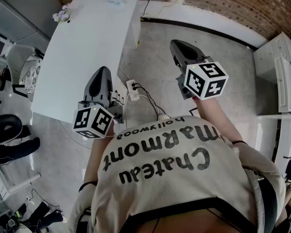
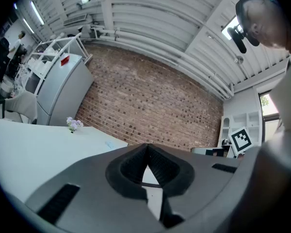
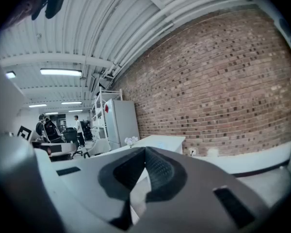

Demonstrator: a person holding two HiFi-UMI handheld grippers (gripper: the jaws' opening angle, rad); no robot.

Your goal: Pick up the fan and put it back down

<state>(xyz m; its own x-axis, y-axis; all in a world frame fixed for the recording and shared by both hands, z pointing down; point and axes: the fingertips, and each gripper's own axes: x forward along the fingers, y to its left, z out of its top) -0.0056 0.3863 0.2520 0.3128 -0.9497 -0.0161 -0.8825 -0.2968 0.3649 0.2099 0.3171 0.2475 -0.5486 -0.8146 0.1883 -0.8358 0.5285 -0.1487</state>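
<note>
Looking for the fan, I cannot find it in any view. The small pale thing at the far end of the table, at twelve o'clock from my left gripper, is too tiny to name. My left gripper and my right gripper are both closed, with nothing in them. Closed jaws could bump the fan and tip it over. The cords on the floor, at three o'clock from my left gripper, could trip me.

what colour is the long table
The table is white, clearest in the head view.
</note>
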